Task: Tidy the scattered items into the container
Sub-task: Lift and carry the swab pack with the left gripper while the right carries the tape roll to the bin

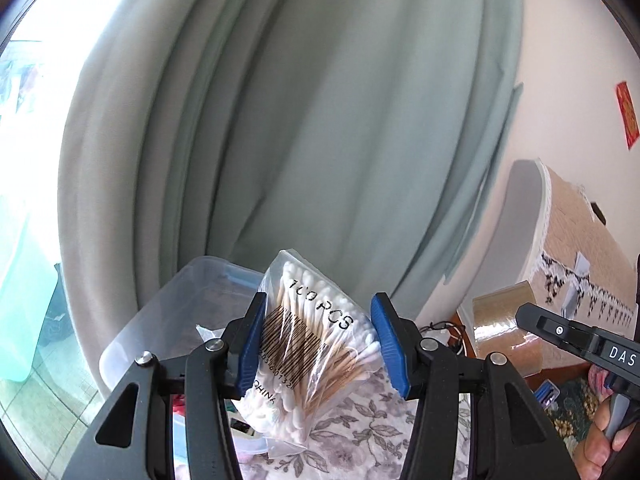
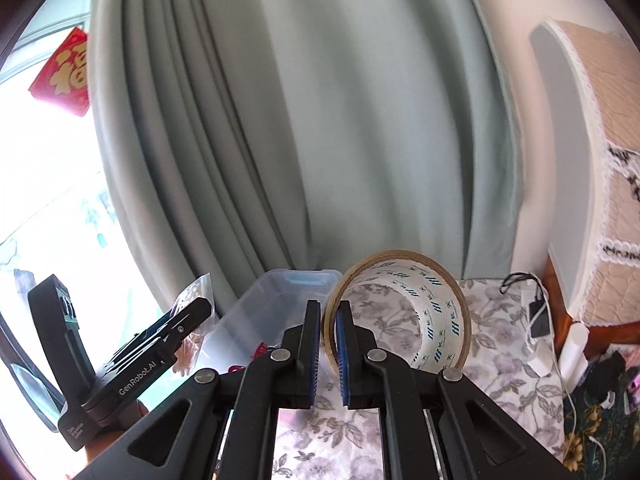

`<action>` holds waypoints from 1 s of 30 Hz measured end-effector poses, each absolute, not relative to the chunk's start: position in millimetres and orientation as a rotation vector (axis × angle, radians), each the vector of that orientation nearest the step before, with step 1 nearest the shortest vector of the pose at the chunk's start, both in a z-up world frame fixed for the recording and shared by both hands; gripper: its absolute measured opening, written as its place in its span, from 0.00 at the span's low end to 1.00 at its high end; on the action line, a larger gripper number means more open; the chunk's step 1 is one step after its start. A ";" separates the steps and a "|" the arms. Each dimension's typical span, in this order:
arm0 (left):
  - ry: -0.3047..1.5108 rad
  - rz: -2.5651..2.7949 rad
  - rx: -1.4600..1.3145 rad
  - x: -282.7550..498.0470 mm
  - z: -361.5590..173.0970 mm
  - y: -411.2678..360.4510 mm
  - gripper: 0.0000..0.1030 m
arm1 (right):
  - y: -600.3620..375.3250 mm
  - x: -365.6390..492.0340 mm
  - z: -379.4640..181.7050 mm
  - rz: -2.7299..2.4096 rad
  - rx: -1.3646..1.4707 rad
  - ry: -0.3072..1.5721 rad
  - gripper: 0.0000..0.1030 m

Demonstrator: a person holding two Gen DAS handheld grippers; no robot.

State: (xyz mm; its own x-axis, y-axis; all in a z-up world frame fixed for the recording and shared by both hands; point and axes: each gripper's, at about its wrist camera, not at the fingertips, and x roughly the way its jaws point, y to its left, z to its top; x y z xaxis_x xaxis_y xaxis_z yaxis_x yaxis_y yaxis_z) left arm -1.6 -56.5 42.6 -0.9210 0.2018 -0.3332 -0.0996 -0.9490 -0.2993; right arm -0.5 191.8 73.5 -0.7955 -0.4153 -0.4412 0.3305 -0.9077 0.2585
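My left gripper (image 1: 320, 344) is shut on a clear bag of cotton swabs (image 1: 316, 344) marked 100 PCS and holds it in the air beside the clear plastic container (image 1: 160, 312). My right gripper (image 2: 328, 344) is shut on the wall of a roll of brown packing tape (image 2: 400, 312), lifted above the flowered cloth. The container also shows in the right wrist view (image 2: 260, 308), left of the tape, with red items in it. The tape roll (image 1: 504, 332) and the right gripper (image 1: 532, 316) show at the right of the left wrist view. The left gripper (image 2: 192, 312) shows at the left of the right wrist view.
A flowered tablecloth (image 2: 500, 360) covers the table. Green curtains (image 2: 320, 120) hang behind. A charger with white and black cables (image 2: 536, 324) lies at the far right, by a padded beige chair back (image 2: 600, 160). A window is at the left.
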 end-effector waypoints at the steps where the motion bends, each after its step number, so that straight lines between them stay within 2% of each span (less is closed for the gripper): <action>1: -0.434 2.913 -0.546 -1.1 41.7 -63.0 0.52 | 184.1 -1.6 74.3 -2.630 0.704 -0.218 0.09; 14: -0.627 2.979 -0.596 -10.2 9.3 -133.1 0.52 | 96.7 -23.3 68.9 -2.492 0.749 -0.061 0.09; 30: -0.729 2.949 -0.734 -58.4 -43.1 -159.7 0.52 | 40.8 -84.7 1.8 -2.351 0.928 0.027 0.09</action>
